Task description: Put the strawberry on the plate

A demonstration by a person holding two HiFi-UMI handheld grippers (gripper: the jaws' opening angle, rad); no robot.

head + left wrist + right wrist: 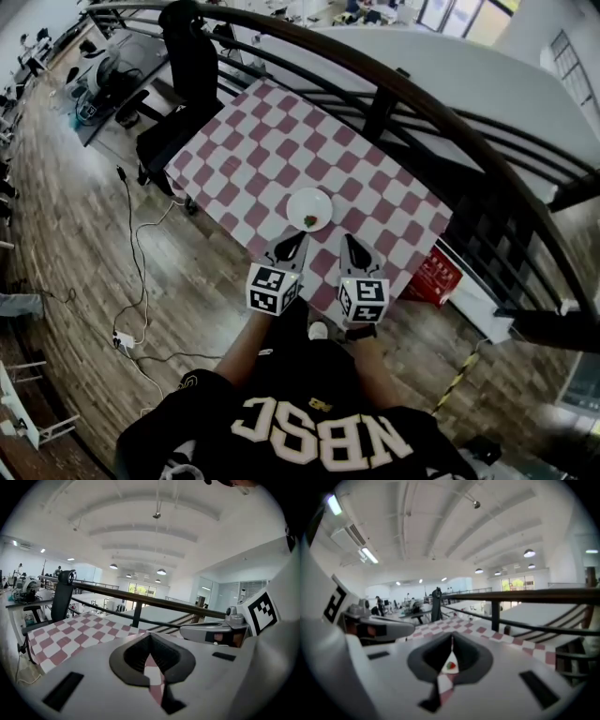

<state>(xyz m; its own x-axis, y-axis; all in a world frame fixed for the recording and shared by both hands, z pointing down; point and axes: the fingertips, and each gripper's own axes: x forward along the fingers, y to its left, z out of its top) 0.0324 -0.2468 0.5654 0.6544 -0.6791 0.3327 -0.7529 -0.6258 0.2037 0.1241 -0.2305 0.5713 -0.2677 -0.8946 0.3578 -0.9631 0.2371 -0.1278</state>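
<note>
A small red strawberry (311, 221) lies on the near side of a white plate (307, 199), which sits on the red-and-white checkered table (281, 141). My left gripper (300, 238) and right gripper (347, 238) hover side by side just short of the plate, near the table's front edge, both shut and empty. In the right gripper view the shut right gripper (451, 641) shows the strawberry (450, 666) on the plate (453, 657) through the slit below its tips. In the left gripper view the left gripper (150, 637) shows only checkered cloth.
A black railing (403, 94) curves along the table's far side. A black office chair (187, 75) stands at the table's left end. A red box (433, 277) sits on the floor by the right corner. Cables (131, 234) trail over the wooden floor at left.
</note>
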